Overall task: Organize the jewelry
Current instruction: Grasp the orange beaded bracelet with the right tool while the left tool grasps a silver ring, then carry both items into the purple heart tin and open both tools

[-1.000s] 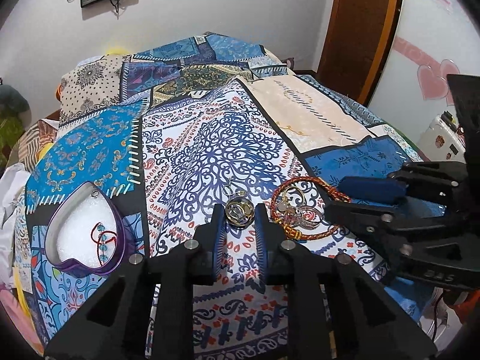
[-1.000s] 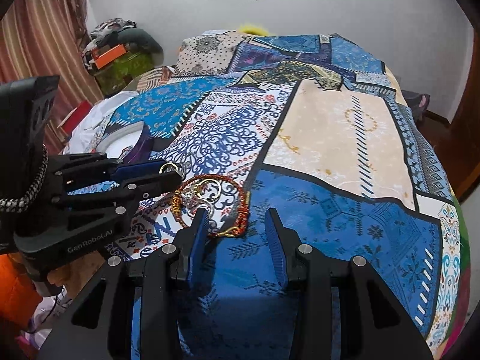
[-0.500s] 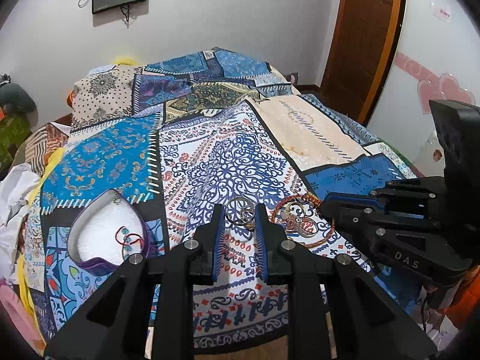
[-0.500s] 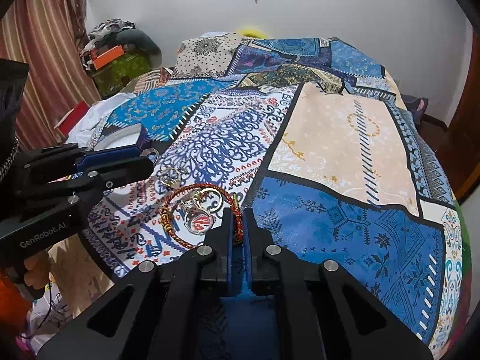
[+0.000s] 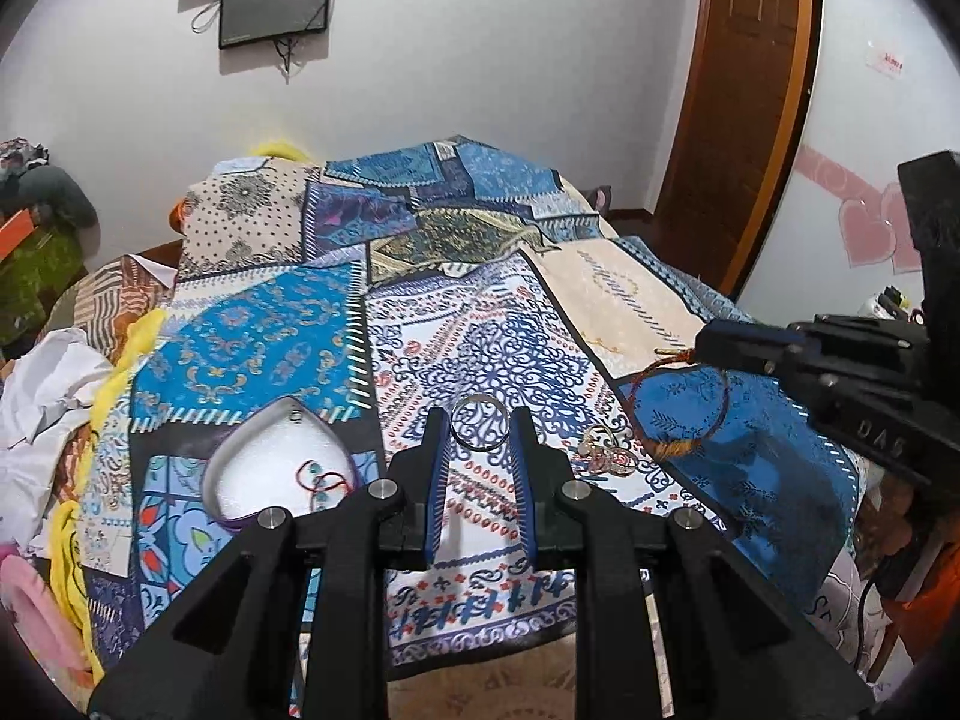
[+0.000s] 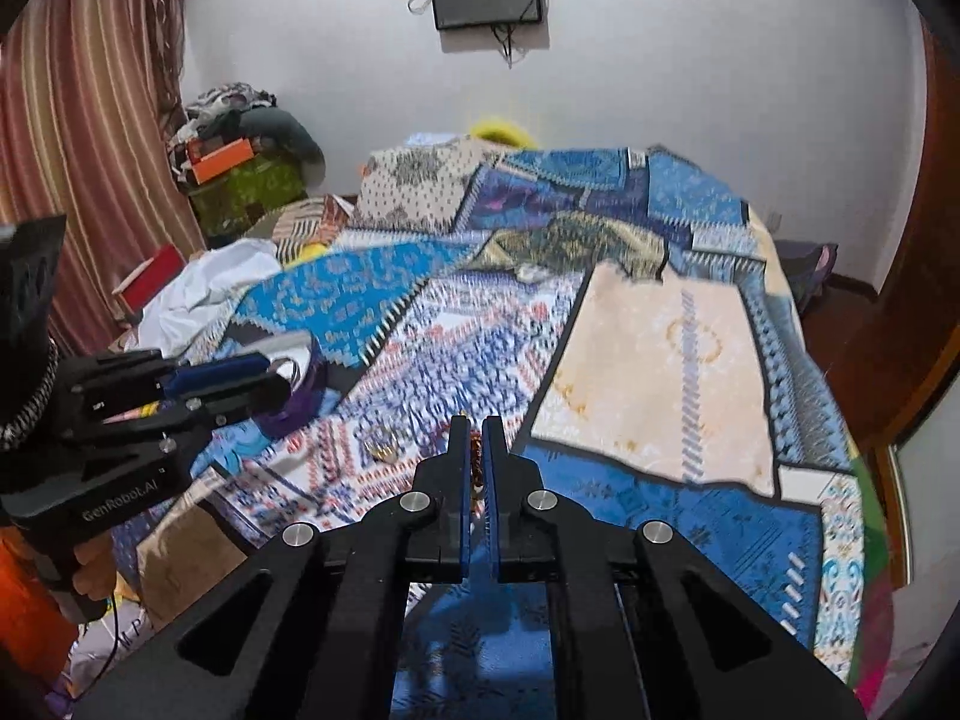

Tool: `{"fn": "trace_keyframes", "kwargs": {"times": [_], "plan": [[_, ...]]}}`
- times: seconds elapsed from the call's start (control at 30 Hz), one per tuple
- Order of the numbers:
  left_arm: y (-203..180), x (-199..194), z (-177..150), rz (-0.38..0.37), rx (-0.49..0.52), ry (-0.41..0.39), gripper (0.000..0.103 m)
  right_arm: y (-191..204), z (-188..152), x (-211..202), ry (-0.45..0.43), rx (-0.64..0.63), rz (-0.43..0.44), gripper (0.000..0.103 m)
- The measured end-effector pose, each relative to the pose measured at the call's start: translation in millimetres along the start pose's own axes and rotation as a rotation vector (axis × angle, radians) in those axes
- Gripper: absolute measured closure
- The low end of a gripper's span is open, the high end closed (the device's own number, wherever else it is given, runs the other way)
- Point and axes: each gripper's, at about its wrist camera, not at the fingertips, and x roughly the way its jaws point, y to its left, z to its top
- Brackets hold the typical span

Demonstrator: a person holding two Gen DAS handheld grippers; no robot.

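My left gripper (image 5: 478, 429) holds a silver ring (image 5: 480, 429) between its blue pads, lifted above the patterned bedspread (image 5: 480, 336). My right gripper (image 6: 477, 432) is shut on a red-orange cord bracelet (image 5: 678, 414), which hangs from its pads (image 5: 726, 348) in the left wrist view. A small heap of gold and silver jewelry (image 5: 606, 450) lies on the cloth between them. A heart-shaped purple box (image 5: 276, 462) with a white lining sits to the left, with a red beaded bracelet (image 5: 321, 477) inside.
The near edge of the bed (image 5: 480, 654) is just under the grippers. White cloth (image 5: 42, 384) and pink items (image 5: 30, 594) lie at the left. A brown door (image 5: 744, 108) stands at the right. A pile of clothes and boxes (image 6: 240, 168) is by the curtain.
Both grippers have risen away from the bed. The left one has lifted the silver ring off the cloth. The right one has lifted the cord bracelet clear of the jewelry heap.
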Motion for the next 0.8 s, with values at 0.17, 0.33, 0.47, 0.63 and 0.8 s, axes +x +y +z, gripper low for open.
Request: {"fn": "trace_keyframes", "kwargs": {"times": [0.17, 0.33, 0.47, 0.63, 0.8], "plan": [[11.7, -15.9, -2.4, 0.016, -0.018, -0.029, 0.084, 13.8, 10.0, -8.3, -0.034, -0.025, -0.004, 0.100], [26.1, -26.6, -6.5, 0.030, -0.044, -0.040, 0.084, 27.5, 17.9, -12.6, -0.057, -0.054, -0.005, 0.100], [32.6, -30.6, -12.1, 0.038, -0.050, -0.035, 0.084, 20.1, 15.2, -4.6, -0.015, -0.011, -0.006, 0.098], [37.5, -30.3, -19.3, 0.042, -0.061, -0.026, 0.084, 3.8, -2.0, 10.3, 0.080, 0.030, -0.037, 0.073], [41.2, -24.5, -26.1, 0.039, -0.077, -0.009, 0.084, -10.3, -18.7, 32.4, 0.166, 0.049, -0.067, 0.073]]}}
